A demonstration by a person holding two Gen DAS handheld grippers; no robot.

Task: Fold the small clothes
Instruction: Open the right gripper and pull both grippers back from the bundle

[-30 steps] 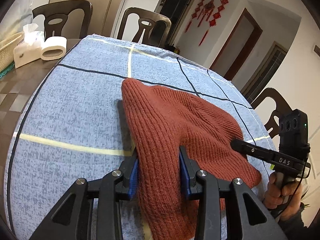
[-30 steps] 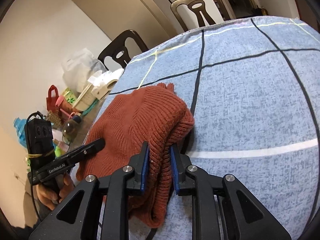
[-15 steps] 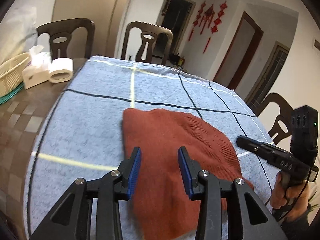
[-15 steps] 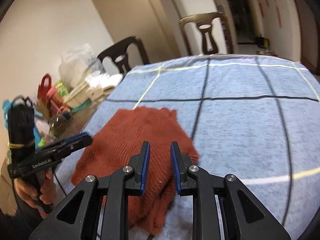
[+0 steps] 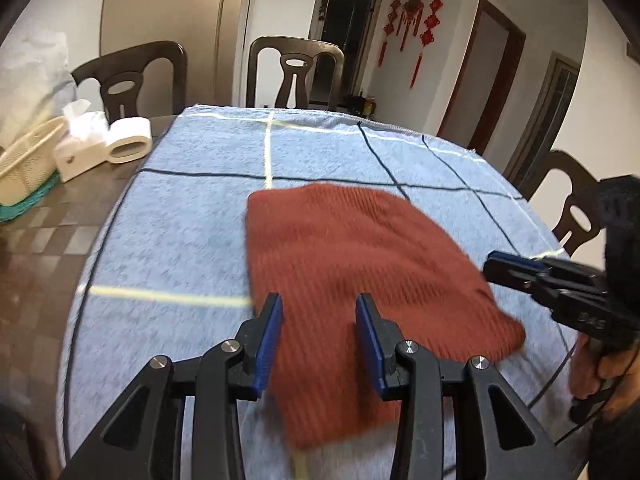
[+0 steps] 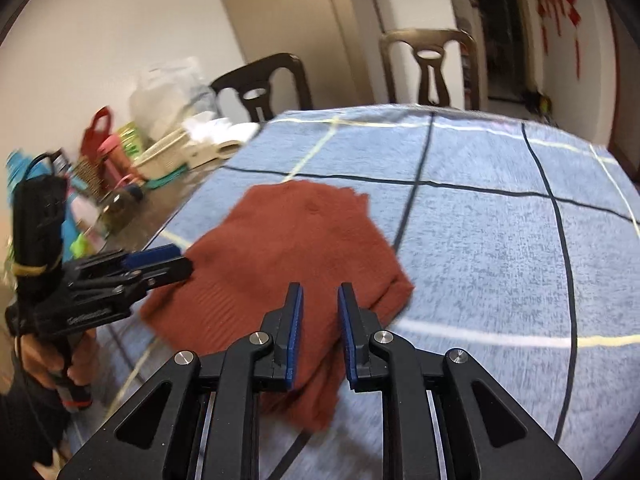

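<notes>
Rust knit garment point(image 5: 356, 264) folded on blue cloth point(image 5: 180, 216); left gripper point(image 5: 319, 322), right gripper point(image 6: 319, 312) parted, labels blurred

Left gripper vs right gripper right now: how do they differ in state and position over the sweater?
The left gripper has its jaws spread wide; the right gripper shows a narrower gap. The left gripper sits over the sweater's left side, the right gripper over its right edge. The left gripper carries a yellow band on its body; none shows on the right gripper. Shared: black frames, blue pads, both open, neither gripping the sweater, which lies on the blue checked cloth.
</notes>
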